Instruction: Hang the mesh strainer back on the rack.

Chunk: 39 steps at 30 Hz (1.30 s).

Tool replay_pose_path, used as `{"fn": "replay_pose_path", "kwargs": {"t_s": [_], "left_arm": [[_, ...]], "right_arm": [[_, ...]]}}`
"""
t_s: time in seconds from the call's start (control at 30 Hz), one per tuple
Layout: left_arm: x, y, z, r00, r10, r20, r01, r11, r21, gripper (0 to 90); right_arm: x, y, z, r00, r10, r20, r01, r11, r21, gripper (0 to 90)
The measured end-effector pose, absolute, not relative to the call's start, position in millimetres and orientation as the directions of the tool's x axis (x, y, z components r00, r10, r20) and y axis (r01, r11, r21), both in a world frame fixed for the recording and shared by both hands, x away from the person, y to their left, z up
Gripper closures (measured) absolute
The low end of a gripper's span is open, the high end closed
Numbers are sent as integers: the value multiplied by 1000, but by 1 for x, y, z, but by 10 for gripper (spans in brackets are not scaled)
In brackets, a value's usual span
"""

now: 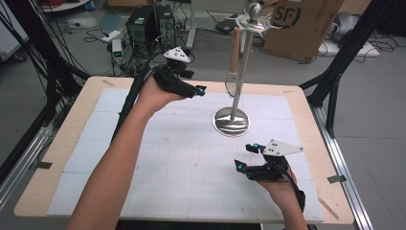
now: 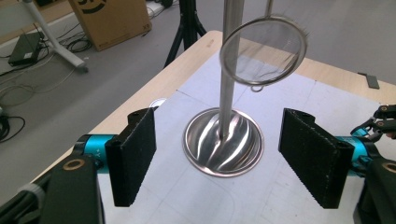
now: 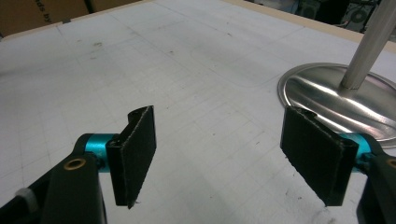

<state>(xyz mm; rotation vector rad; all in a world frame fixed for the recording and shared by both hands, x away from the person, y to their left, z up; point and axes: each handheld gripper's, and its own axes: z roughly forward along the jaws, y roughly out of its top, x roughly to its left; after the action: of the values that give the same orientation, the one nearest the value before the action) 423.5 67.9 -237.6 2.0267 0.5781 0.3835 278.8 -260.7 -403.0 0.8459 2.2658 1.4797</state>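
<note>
The small round wire-mesh strainer with a wooden handle (image 1: 231, 82) hangs from the top disc of the tall polished steel stand (image 1: 242, 67), its mesh bowl close beside the pole and well above the stand's round mirror-like base (image 1: 231, 121); in the left gripper view the strainer (image 2: 264, 50) hangs free in front of the pole, touching neither pad. The base sits on the white gridded mat (image 1: 182, 158) toward the far right of the light wooden worktop (image 1: 67, 139), with bare mat on all sides of it. The left gripper (image 1: 198, 90) is held above the worktop's far edge, just left of the strainer, pointing at it; its jaws stand wide apart with nothing between them. The right gripper (image 1: 246, 155) hovers low over the mat on the near side of the base, close to its rim without touching, jaws likewise spread and empty. The mat's left half and near strip lie open. Beyond the far edge stand a brown cardboard box (image 1: 299, 26) and black computer towers (image 1: 151, 24) on the grey floor.
</note>
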Motion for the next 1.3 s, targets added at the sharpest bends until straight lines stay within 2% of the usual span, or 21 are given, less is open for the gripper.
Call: {"fn": "replay_pose_path", "kwargs": {"t_s": [0.63,1.1,1.3], "left_arm": [[392,115,-264,835,550,7,227,-356,906,206],[371,130,-287,825,560,73,186,-391,901,178],[366,135,-303,828,558,62,192,-386,902,177]], "right_arm": [[280,-258,-405,-782,621,53,306,308,901,261],[280,-259,-406,-778,626,58,315,309,898,262],[280,-260,-406,-776,628,58,316,308,897,262]]}}
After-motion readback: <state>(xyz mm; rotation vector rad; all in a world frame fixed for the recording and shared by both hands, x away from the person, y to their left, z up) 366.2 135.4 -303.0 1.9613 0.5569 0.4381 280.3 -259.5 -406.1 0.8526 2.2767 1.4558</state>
